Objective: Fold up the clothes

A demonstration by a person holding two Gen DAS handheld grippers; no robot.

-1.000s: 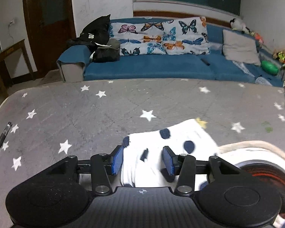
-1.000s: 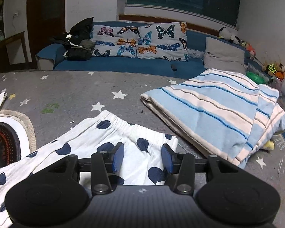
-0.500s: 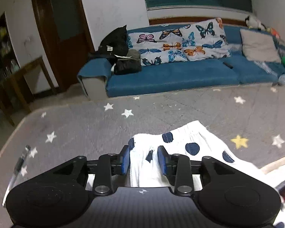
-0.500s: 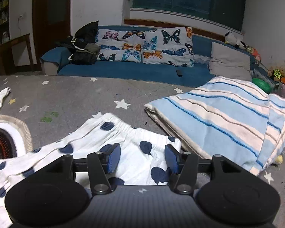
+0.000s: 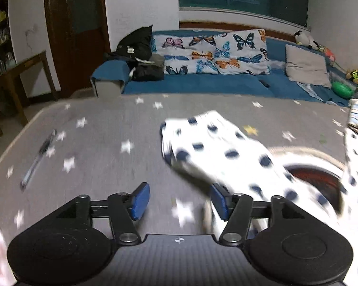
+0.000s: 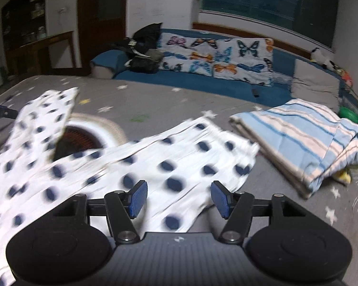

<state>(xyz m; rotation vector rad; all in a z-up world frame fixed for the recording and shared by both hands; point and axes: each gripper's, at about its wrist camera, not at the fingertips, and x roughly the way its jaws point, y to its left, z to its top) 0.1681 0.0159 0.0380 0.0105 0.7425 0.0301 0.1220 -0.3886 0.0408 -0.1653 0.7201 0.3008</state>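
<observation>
**Both grippers off the cloth; spotted garment lies across the grey cover**

Left gripper (image 5: pixel 179 200): jaws opening, nothing between the pads; only the grey star-print cover (image 5: pixel 102 133) shows in the gap. The spotted garment (image 5: pixel 217 147) lies to the right of this gripper, its near fold just beside or brushing the outside of the right-hand pad; blur prevents telling which. In the left wrist view the cloth runs as a band from frame centre toward the lower right, so its long axis is diagonal to the fingers.

Right gripper (image 6: pixel 177 199): jaws opening, pads not pressing. The spotted garment (image 6: pixel 179 166) lies flat under and ahead of the gap, stretching from the lower left of the frame to a corner at centre right. One flap stands up at upper left over a round rug (image 6: pixel 100 128).

Judgement: the right gripper is the better placed; cloth sits straight ahead of its fingers. The left would need to shift rightward to meet the near fold.

Room for moving:
- Open cover to the left of the garment in the left wrist view, apart from a pen (image 5: pixel 38 152) at mid left.
- A folded striped blanket (image 6: pixel 298 138) lies near the garment's right corner in the right wrist view; little spare room that side.
- Far edge of the cover lies well beyond the cloth, with a blue sofa (image 5: pixel 202 85) behind it.
</observation>
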